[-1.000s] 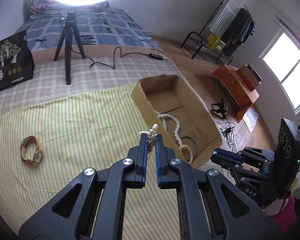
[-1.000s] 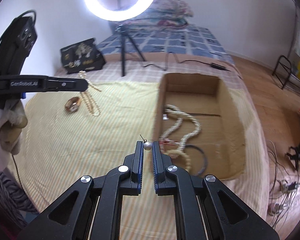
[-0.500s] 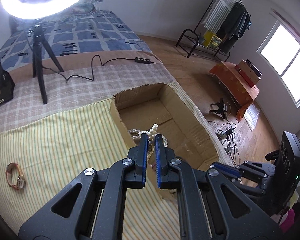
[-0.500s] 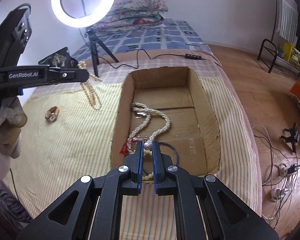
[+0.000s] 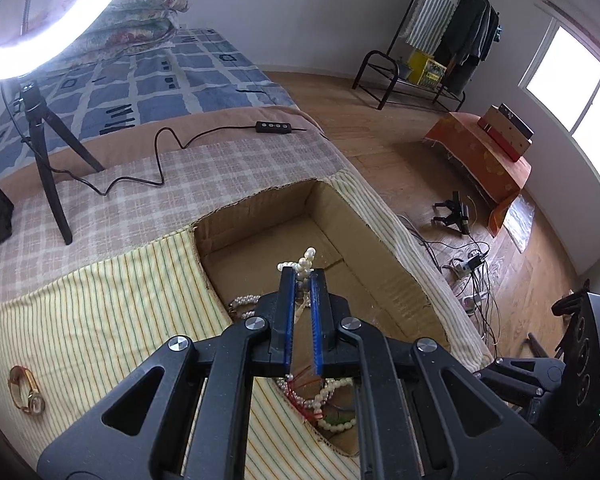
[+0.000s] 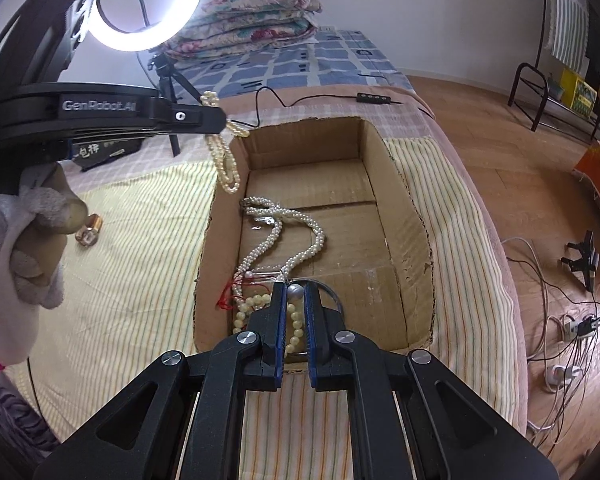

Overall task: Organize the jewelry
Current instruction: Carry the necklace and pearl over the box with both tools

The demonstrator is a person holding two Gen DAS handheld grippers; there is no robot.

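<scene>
The left tool (image 5: 303,276) is squeezing a white pearl bead string (image 6: 225,160) over the open brown cardboard box (image 6: 404,216). The right tool (image 6: 295,292) is pinching a round grey pearl earring (image 6: 294,291) there.

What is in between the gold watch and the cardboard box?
In the left wrist view, only bare striped yellow cloth lies between the watch and the cardboard box. No other jewelry sits there.

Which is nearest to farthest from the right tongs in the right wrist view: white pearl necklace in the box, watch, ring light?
1. White pearl necklace, in the cardboard box just ahead of the right tongs.
2. Watch, left on the striped cloth.
3. Ring light, far upper left.
</scene>
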